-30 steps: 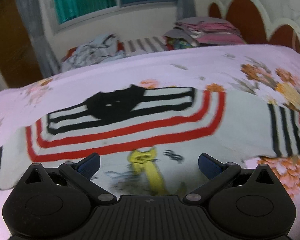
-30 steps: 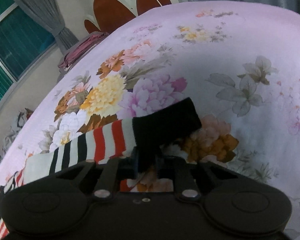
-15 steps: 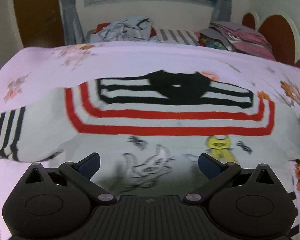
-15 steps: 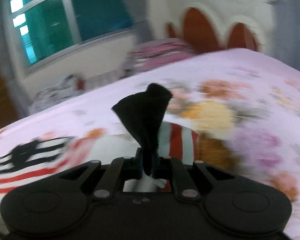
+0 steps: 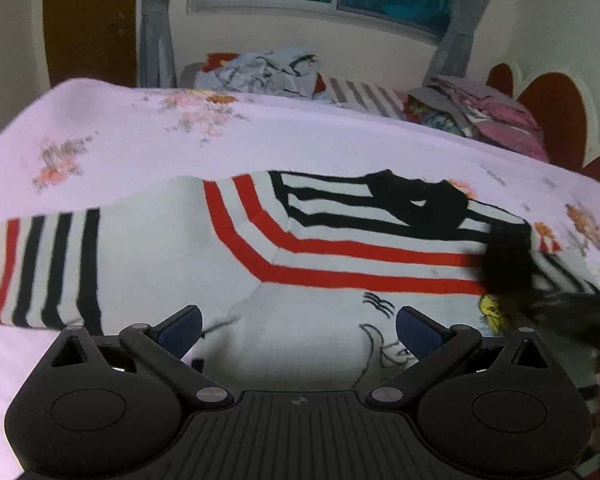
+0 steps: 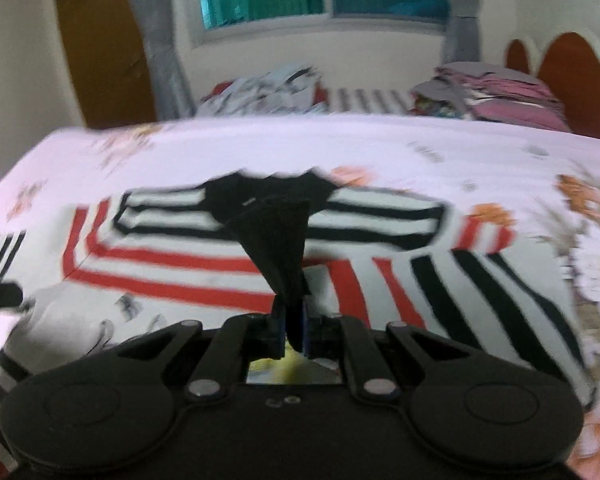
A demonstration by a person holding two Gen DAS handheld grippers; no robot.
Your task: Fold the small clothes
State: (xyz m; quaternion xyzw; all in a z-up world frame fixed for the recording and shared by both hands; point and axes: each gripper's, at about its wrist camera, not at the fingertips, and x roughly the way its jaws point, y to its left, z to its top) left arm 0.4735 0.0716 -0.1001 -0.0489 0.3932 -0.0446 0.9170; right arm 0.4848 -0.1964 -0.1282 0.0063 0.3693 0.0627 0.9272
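Observation:
A small white long-sleeved shirt (image 5: 300, 320) with red and black stripes, a black collar (image 5: 416, 200) and cartoon cat prints lies spread on the bed. My left gripper (image 5: 298, 326) is open and empty over its lower chest. My right gripper (image 6: 292, 332) is shut on the black cuff (image 6: 280, 248) of the right sleeve (image 6: 480, 296), which is folded in over the shirt's body (image 6: 172, 272). That cuff and gripper show blurred at the right in the left wrist view (image 5: 508, 264). The left sleeve (image 5: 40, 268) lies stretched out flat.
The pink floral bedsheet (image 5: 140, 140) covers the bed. A heap of crumpled clothes (image 5: 268, 68) and a stack of folded clothes (image 5: 488, 116) sit at the far edge below the window. A brown-and-white headboard (image 5: 556, 120) stands at the right.
My right gripper has swung left with the sleeve cuff, from out over the bare sheet to above the shirt's body. My left gripper has shifted left along the shirt toward the left sleeve.

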